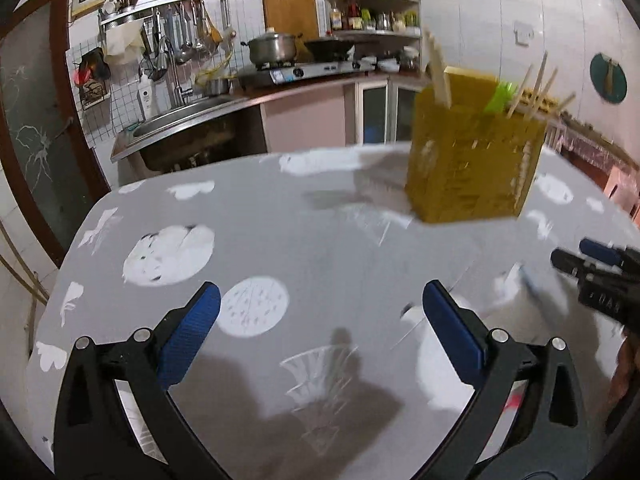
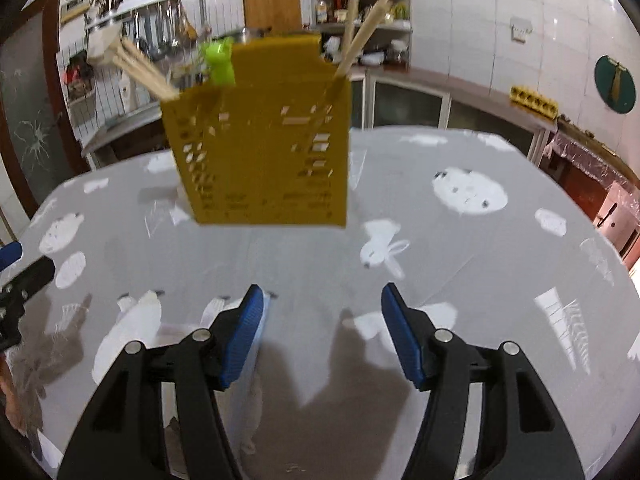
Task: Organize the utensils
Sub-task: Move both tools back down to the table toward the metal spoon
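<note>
I'm holding the left gripper (image 1: 320,308) with jaws spread wide, nothing between them, only bare grey patterned tablecloth (image 1: 280,240) beneath. The right gripper (image 2: 322,304) is sitting roughly half open, empty too. The yellow utensil holder (image 2: 260,140) is standing upright on the table ahead of both tools: ahead-right of the left one, ahead and slightly left of the right one, well apart from both. Chopsticks (image 2: 360,36) and a green utensil (image 2: 219,62) are sticking out its top. Open cloth is lying either side; the table's far edge is running behind the holder.
</note>
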Demonstrator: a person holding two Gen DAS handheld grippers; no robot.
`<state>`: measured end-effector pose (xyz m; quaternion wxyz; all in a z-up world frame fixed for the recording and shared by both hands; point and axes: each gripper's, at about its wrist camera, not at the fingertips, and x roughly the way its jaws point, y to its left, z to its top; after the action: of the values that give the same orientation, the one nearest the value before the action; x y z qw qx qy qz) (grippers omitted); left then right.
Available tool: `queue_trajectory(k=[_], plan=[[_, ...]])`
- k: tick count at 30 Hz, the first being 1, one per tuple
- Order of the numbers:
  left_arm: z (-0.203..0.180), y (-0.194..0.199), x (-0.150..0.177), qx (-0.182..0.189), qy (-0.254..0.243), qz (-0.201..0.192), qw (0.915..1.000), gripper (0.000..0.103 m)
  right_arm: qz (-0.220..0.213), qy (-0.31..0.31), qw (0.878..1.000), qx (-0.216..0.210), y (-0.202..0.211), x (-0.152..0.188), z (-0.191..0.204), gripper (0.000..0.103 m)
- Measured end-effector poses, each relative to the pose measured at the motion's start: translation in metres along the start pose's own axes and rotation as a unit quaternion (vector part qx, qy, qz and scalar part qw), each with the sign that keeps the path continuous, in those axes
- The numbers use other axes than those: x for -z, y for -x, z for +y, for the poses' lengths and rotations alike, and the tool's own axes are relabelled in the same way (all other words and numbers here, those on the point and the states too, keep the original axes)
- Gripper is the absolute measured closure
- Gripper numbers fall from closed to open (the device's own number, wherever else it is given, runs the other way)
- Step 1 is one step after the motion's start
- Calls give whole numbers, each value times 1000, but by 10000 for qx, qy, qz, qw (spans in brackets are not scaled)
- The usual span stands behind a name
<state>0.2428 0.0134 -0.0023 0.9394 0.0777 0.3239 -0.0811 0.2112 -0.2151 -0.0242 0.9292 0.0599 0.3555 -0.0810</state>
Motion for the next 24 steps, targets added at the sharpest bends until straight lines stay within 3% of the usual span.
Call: queue_trajectory(k=[4, 9, 11, 13, 16, 24], plan=[[13, -7, 8, -12, 77, 143, 9999, 5, 278, 97, 9996, 3, -14, 2, 14, 44], [20, -10, 12, 4, 78, 183, 9998, 5, 537, 279, 9982, 57, -24, -2, 28, 58], [18, -11, 12, 42, 38, 201, 9998, 5, 738, 278, 9969, 77, -32, -3, 31, 70], [16, -11, 13, 119, 17, 231, 9997, 5, 858, 197, 9961, 35, -38, -4, 31, 74], [10, -10, 13, 251, -1, 264, 9993, 5, 923, 234, 9954, 73, -43, -7, 35, 92], [-17, -2, 12, 596, -16, 293, 9978, 5, 860, 196, 9961, 38, -32, -6, 25, 96]])
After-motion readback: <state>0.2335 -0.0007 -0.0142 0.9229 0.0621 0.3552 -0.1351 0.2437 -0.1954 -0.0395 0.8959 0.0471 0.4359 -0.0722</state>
